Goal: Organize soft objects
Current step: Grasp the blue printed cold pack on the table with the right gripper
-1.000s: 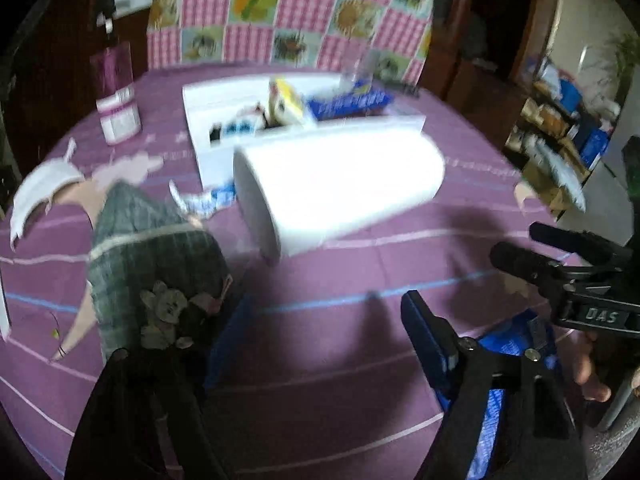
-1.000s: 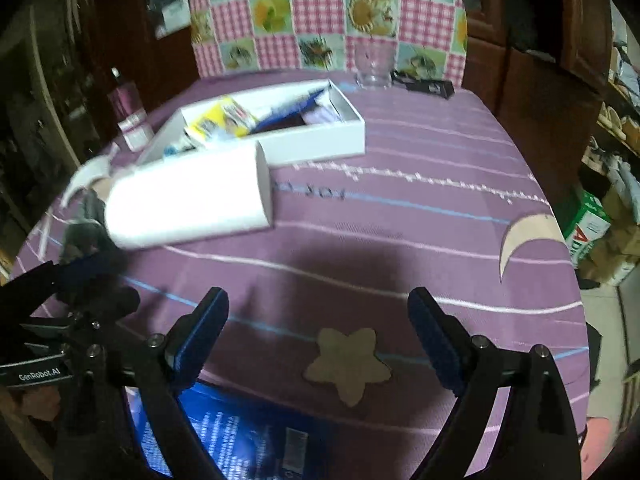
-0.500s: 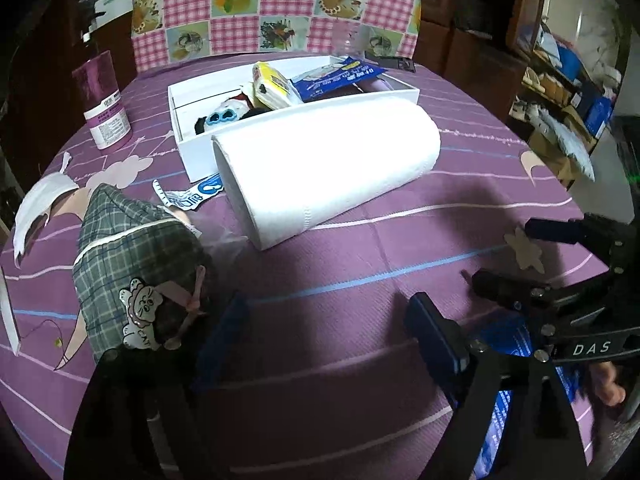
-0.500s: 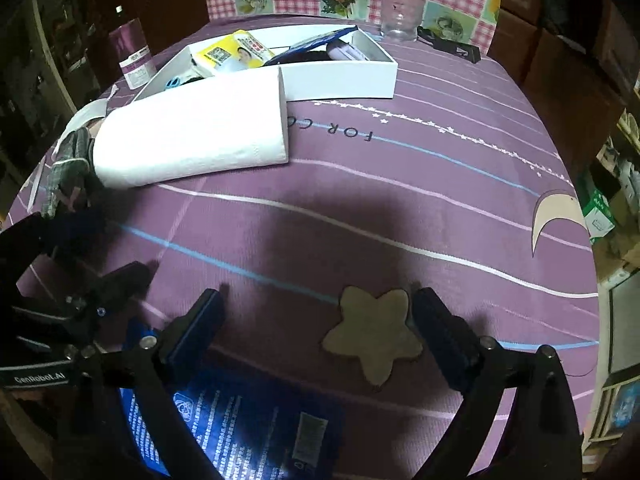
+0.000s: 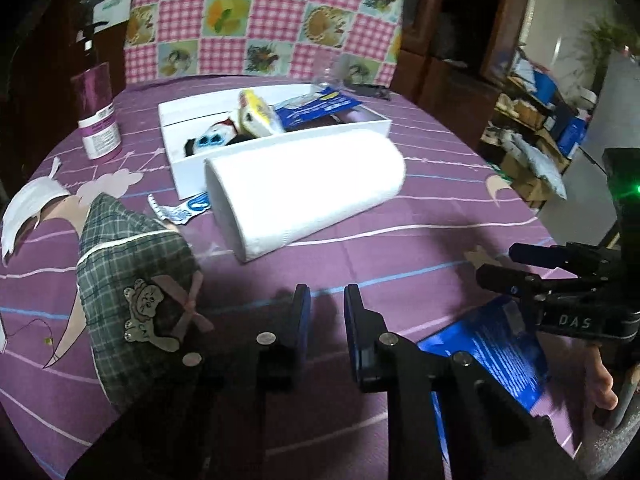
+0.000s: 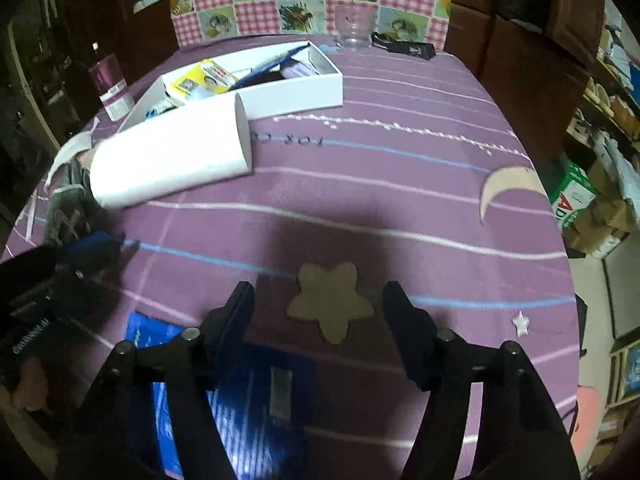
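Left wrist view: left gripper [image 5: 326,312] jaws are closing, now nearly together with a narrow gap; nothing between the pads, only purple tablecloth [image 5: 400,248] beneath. Just to its left lies a green plaid cloth pouch [image 5: 132,280] with a cat patch, close to the left finger; whether they touch cannot be told. Ahead of the gripper, a white paper roll [image 5: 304,188] lies on its side. Behind the roll, touching or nearly touching it, sits a white box [image 5: 180,152]. To the right and below, a blue packet [image 5: 496,352] lies flat under the right gripper [image 5: 532,264], seen side-on.

Only this view shows: a white face mask [image 5: 28,204] far left, and a small blue-and-white wrapper [image 5: 184,210] between pouch and roll.

Right wrist view: right gripper jaws stand apart and are closing; nothing is between them, and a tan star patch [image 6: 330,304] printed on the cloth shows through the gap. The blue packet lies below-left, partly under the left finger. Only this view shows: a clear glass [image 6: 354,28] beyond the box, a tan crescent on the cloth to the right.

Box contents: a yellow packet [image 5: 256,114], a blue packet [image 5: 320,106], a pale lilac item [image 6: 298,68], and a small black-white-blue piece [image 5: 212,140]. A purple bottle [image 5: 98,116] stands left of the box.
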A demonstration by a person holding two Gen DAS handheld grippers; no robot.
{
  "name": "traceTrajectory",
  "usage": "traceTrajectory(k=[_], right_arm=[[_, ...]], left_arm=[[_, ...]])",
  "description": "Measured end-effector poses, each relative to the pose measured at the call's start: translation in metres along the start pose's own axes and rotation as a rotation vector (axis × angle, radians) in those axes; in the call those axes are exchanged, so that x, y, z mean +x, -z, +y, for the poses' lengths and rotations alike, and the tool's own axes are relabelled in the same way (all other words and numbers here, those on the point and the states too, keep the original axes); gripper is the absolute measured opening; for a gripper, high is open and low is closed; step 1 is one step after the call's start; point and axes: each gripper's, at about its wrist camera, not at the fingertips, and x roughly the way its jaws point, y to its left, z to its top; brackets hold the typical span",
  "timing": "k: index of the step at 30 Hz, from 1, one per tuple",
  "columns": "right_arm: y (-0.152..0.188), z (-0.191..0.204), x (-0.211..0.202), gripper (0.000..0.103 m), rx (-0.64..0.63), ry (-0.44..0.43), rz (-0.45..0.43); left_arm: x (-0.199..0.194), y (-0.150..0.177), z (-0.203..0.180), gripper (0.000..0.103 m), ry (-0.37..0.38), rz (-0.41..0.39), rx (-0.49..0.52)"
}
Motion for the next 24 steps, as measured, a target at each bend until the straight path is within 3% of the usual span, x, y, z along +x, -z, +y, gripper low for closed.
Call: traceTrajectory(k=[6, 8, 9, 11, 14, 18, 24], right_arm=[[0.017, -0.001, -0.017, 0.059, 0.026, -0.042, 0.038], [0.023, 0.004, -0.016, 0.038, 0.023, -0.049, 0.076], [0.026, 0.008, -0.012, 0.022, 0.021, -0.051, 0.119], [0.026, 0.016, -0.014, 0.009, -0.002, -0.020, 0.120], [0.016, 0.017, -0.013, 0.006, 0.008, -0.044, 0.129], [-0.015, 0.013, -0.018, 0.005, 0.019, 0.007, 0.071], [-0.054, 0.019, -0.019, 0.005, 0.002, -0.053, 0.021]], left_arm=[[0.003, 0.002, 0.002, 0.016, -0.013, 0.024, -0.015], [0.002, 0.003, 0.003, 0.016, -0.011, 0.025, -0.021], [0.002, 0.004, 0.002, 0.016, -0.011, 0.025, -0.021], [0.000, 0.004, 0.002, 0.016, -0.011, 0.018, -0.018], [-0.003, 0.006, 0.003, 0.016, -0.006, 0.004, -0.023], [-0.008, 0.006, 0.008, 0.016, -0.014, -0.015, -0.050], [-0.008, 0.005, 0.013, 0.016, -0.013, -0.020, -0.077]])
